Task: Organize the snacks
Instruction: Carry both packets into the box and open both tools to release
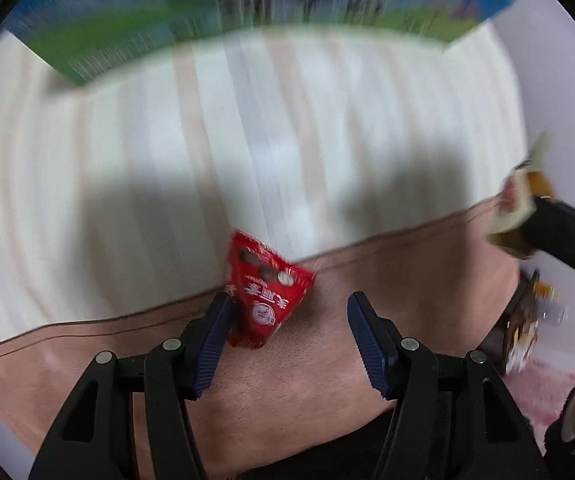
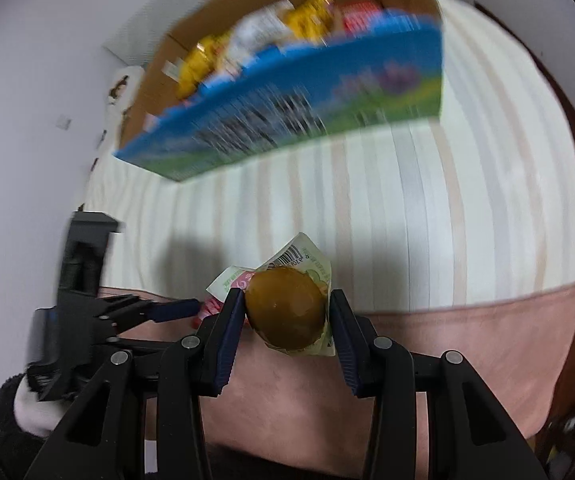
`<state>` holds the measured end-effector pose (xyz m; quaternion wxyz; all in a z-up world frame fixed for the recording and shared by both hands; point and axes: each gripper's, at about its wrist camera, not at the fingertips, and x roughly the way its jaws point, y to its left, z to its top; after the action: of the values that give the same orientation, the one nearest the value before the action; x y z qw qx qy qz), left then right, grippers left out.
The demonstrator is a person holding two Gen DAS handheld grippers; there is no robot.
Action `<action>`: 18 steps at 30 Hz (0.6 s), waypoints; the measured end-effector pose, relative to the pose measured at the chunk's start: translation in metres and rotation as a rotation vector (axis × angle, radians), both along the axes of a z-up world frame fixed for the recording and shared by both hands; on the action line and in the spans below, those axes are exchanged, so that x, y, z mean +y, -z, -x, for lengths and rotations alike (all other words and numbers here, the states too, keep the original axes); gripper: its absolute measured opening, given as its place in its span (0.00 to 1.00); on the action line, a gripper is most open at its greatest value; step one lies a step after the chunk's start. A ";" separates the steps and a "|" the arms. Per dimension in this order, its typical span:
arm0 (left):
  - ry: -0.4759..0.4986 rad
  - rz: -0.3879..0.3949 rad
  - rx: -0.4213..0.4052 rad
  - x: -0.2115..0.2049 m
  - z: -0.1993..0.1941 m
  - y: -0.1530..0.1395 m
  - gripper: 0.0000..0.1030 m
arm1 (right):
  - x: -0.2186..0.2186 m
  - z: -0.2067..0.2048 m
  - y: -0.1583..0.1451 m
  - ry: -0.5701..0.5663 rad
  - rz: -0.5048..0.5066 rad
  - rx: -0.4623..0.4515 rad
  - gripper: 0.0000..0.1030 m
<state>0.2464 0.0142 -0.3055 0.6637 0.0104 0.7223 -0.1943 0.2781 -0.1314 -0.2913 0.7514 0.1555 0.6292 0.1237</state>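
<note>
Snacks sit in both grippers above a bed with a striped cover (image 2: 387, 208) and a pink border (image 1: 327, 380).

Left gripper (image 1: 289, 318): jaws stand wide. A red packet (image 1: 265, 292) lies against the inner face of the left finger (image 1: 211, 344); the right finger (image 1: 367, 344) is well apart from it. Whether the packet rests on the bed or hangs from the finger cannot be told. It sits at the line where the stripes meet the pink border.

Right gripper (image 2: 287, 312): jaws are closed on a brown round snack (image 2: 285, 312) in a clear wrapper with a barcode label. Both pads touch its sides. It is held above the pink border, near the bed's front edge.

A blue-and-green box (image 2: 295, 120) stands at the far side of the bed. It is open on top and holds yellow, white and red packets (image 2: 271, 36). The view is blurred, so its print cannot be read.

In the right wrist view, the left gripper shows at the left, beside the brown snack.
</note>
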 end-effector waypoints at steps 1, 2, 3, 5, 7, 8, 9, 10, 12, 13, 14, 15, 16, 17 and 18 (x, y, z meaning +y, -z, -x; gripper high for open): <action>0.007 -0.024 0.004 -0.003 0.001 0.010 0.56 | -0.001 0.001 0.005 0.005 0.001 0.011 0.44; 0.011 -0.036 0.001 -0.005 0.001 0.015 0.56 | -0.003 0.003 0.011 0.014 0.006 0.022 0.44; 0.007 -0.033 0.008 -0.006 0.002 0.020 0.55 | -0.005 0.006 0.016 0.019 0.009 0.030 0.44; 0.013 -0.055 0.014 -0.009 0.005 0.026 0.53 | -0.009 0.010 0.020 0.031 0.015 0.039 0.44; 0.026 -0.105 -0.019 -0.010 0.010 0.026 0.39 | -0.013 0.013 0.021 0.040 0.020 0.037 0.44; 0.019 -0.108 -0.020 -0.009 0.011 0.026 0.37 | -0.015 0.013 0.022 0.045 0.022 0.036 0.44; 0.003 -0.100 -0.021 -0.007 0.013 0.024 0.35 | -0.016 0.014 0.021 0.050 0.021 0.034 0.44; -0.015 -0.092 -0.023 -0.004 0.014 0.022 0.34 | -0.017 0.015 0.020 0.054 0.020 0.030 0.44; -0.046 -0.081 -0.039 0.002 0.016 0.015 0.33 | -0.019 0.013 0.017 0.059 0.018 0.018 0.44; -0.059 -0.080 -0.049 0.005 0.017 0.011 0.33 | -0.019 0.013 0.015 0.058 0.017 0.010 0.44; -0.084 -0.070 -0.063 0.008 0.018 0.006 0.33 | -0.019 0.012 0.012 0.058 0.018 0.001 0.44; -0.103 -0.052 -0.073 0.012 0.019 -0.001 0.32 | -0.018 0.012 0.009 0.057 0.016 -0.005 0.44; -0.120 -0.037 -0.083 0.014 0.020 -0.009 0.32 | -0.018 0.012 0.006 0.055 0.012 -0.012 0.44; -0.138 -0.020 -0.098 0.018 0.021 -0.018 0.32 | -0.017 0.012 0.001 0.053 0.007 -0.022 0.44; -0.144 -0.002 -0.117 0.020 0.022 -0.028 0.32 | -0.017 0.011 -0.003 0.050 0.005 -0.031 0.44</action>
<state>0.2244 0.0339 -0.2774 0.7169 -0.0297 0.6814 -0.1443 0.2666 -0.1481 -0.2885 0.7643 0.1675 0.6137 0.1056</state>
